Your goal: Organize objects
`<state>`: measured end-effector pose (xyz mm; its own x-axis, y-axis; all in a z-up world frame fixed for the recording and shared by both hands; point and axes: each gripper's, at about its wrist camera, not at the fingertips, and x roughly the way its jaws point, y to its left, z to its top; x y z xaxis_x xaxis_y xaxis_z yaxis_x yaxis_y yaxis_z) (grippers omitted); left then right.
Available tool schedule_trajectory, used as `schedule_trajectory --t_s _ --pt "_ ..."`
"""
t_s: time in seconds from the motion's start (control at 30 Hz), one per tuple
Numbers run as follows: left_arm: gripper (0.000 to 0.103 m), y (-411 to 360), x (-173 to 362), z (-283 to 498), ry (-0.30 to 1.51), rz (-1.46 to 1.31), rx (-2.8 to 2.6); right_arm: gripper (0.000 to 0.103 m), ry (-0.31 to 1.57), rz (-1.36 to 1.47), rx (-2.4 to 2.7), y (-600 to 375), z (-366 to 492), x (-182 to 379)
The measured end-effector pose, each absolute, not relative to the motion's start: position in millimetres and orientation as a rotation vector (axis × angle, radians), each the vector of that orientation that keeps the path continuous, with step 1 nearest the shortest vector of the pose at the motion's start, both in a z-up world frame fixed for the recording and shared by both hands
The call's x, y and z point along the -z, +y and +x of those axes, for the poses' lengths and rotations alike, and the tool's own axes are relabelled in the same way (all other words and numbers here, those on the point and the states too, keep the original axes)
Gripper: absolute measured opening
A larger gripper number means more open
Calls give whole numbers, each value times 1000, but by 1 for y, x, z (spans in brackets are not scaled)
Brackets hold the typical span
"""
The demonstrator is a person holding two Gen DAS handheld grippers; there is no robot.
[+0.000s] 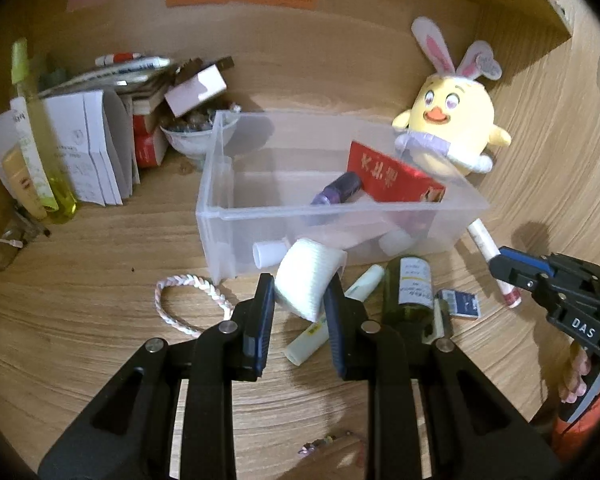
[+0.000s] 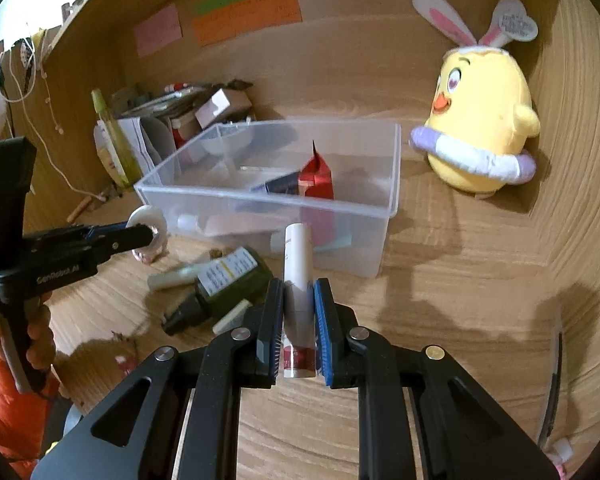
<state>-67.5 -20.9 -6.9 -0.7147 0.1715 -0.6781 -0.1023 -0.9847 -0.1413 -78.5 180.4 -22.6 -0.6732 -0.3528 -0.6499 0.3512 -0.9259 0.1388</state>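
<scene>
Over the wooden desk, left tool grips tape roll; right tool grips tube.

A slim white tube with a red-printed lower end is being clamped between the pads of the right gripper, its tip pointing toward the clear plastic storage box. At the left, a white tape roll is being pinched by the left gripper above the wooden desk.
</scene>
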Motion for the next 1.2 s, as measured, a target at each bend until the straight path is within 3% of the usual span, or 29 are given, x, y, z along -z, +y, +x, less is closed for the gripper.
schedule_trajectory --t_s 0.73,1.2 --pt "25 -25 -56 -68 -149 -879 -2885 14 -6 804 2637 170 -111 -34" --pt "25 -31 -55 -106 -175 -915 -2902 14 -14 823 2682 172 -157 -42"
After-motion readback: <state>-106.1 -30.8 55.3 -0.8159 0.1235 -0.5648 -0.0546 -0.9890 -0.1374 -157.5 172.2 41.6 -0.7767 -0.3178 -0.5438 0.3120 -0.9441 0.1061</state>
